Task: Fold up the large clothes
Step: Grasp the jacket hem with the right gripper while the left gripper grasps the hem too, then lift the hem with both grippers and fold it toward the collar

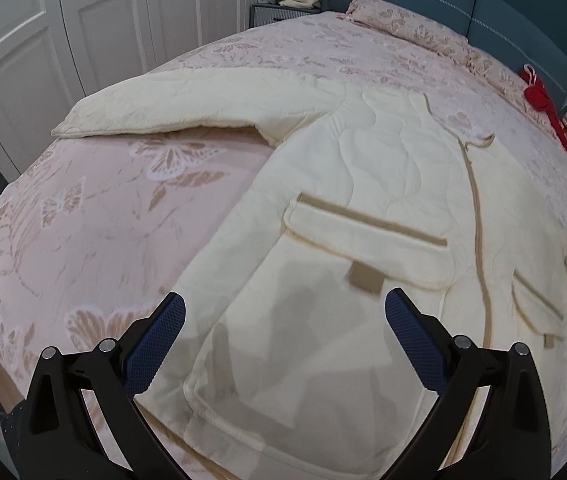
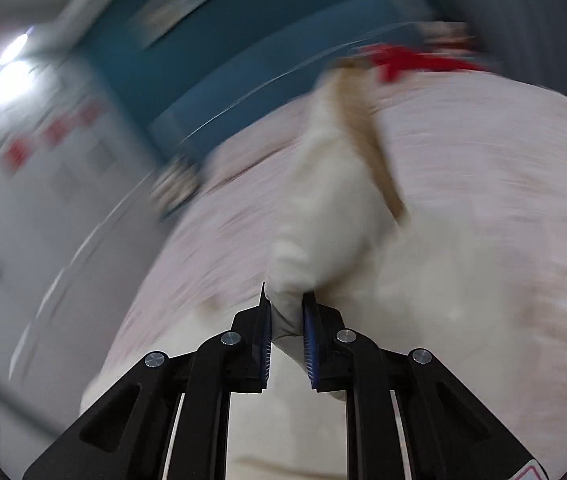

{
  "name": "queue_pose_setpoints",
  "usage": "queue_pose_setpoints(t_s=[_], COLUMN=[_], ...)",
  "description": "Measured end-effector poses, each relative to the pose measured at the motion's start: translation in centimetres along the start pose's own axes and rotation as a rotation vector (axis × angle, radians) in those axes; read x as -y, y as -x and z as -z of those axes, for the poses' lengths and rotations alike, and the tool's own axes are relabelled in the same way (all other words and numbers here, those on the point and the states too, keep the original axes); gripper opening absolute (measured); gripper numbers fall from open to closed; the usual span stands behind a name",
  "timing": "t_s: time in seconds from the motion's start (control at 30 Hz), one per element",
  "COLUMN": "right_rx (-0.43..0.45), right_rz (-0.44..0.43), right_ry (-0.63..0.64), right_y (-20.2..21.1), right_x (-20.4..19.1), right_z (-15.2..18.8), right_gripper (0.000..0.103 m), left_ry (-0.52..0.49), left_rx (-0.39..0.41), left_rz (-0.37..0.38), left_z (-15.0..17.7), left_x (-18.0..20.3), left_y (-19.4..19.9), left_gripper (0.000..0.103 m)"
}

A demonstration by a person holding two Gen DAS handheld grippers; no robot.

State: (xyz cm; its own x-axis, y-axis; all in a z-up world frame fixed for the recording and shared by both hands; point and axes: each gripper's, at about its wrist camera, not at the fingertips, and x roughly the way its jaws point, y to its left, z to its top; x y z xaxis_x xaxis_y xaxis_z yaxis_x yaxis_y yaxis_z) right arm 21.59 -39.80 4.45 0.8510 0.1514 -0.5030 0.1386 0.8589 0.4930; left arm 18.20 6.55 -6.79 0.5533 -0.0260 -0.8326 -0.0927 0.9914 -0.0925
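A cream quilted jacket (image 1: 363,200) lies spread front-up on the bed (image 1: 103,208), one sleeve stretched sideways. The left hand-held gripper (image 1: 283,320) hovers wide apart above its hem, gripping nothing. The right hand-held gripper (image 2: 286,320) pinches a fold of the jacket (image 2: 335,208); that view is blurred.

The left gripper (image 1: 285,320) hangs with its jaws spread wide, blue-padded fingers (image 1: 155,344) angled outward and nothing between them. The right gripper (image 2: 287,320) has its jaws drawn close together, the pads (image 2: 310,344) pinching a fold of cream fabric; its view is heavily motion-blurred
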Motion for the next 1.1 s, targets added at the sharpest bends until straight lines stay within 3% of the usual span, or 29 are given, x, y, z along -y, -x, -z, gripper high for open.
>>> queue_pose_setpoints(t_s=[0.07, 0.17, 0.23, 0.3, 0.43, 0.53, 0.7, 0.73, 0.8, 0.83, 0.87, 0.93, 1.0, 1.03, 1.1], right_rx=[-0.090, -0.247, -0.309, -0.308, -0.271, -0.231, -0.176, -0.163, -0.144, -0.135, -0.128, -0.115, -0.134, -0.129, -0.039], right_rz=[-0.090, -0.128, -0.101, -0.071, 0.016, 0.143, 0.238, 0.253, 0.244, 0.237, 0.232, 0.215, 0.208, 0.215, 0.183], right_ry=[0.106, 0.259, 0.330, 0.352, 0.226, 0.080, -0.223, -0.277, -0.377, -0.403, -0.425, -0.454, -0.448, -0.428, -0.364], right_y=[-4.0, -10.1, -12.0, -11.6, -8.2, -5.1, -3.1, -3.1, -3.3, -3.4, -3.6, -5.0, -6.4, -6.3, -5.2], right_x=[-6.2, -13.4, -15.7, -16.0, -11.2, -4.6, 5.7, 7.3, 10.0, 10.6, 11.2, 11.9, 11.4, 11.1, 9.2], right_z=[2.7, 9.1, 12.7, 14.8, 15.7, 14.7, 13.1, 12.9, 12.6, 12.7, 12.6, 11.9, 10.9, 10.4, 8.7], right_gripper=[0.020, 0.054, 0.054, 0.060, 0.067, 0.070, 0.070, 0.070, 0.070, 0.070, 0.070, 0.054, 0.016, 0.009, 0.007], left_ry=[0.023, 0.065, 0.098, 0.128, 0.199, 0.237, 0.324, 0.327, 0.326, 0.320, 0.310, 0.272, 0.219, 0.182, 0.129], left_rx=[0.004, 0.006, 0.008, -0.006, -0.076, -0.159, -0.224, -0.224, -0.227, -0.230, -0.230, -0.219, -0.175, -0.128, -0.031], left_rz=[0.021, 0.070, 0.124, 0.197, 0.346, 0.433, 0.454, 0.450, 0.453, 0.455, 0.447, 0.424, 0.430, 0.424, 0.424], left_z=[-0.7, -1.8, -2.8, -4.0, -6.2, -7.5, -7.9, -8.1, -8.5, -8.9, -9.3, -10.1, -11.5, -12.5, -14.1], left_x=[-0.5, -1.3, -1.6, -1.6, -0.3, 1.8, 3.8, 3.9, 4.4, 4.6, 4.9, 5.4, 6.1, 6.5, 7.0], left_y=[0.1, 0.1, -0.2, -1.0, -4.6, -8.2, -12.0, -12.2, -12.3, -12.4, -12.3, -12.2, -11.1, -10.1, -8.0], left_gripper=[0.098, 0.098, 0.098, 0.098, 0.098, 0.098, 0.093, 0.088, 0.069, 0.052, 0.036, 0.010, 0.006, 0.006, 0.005])
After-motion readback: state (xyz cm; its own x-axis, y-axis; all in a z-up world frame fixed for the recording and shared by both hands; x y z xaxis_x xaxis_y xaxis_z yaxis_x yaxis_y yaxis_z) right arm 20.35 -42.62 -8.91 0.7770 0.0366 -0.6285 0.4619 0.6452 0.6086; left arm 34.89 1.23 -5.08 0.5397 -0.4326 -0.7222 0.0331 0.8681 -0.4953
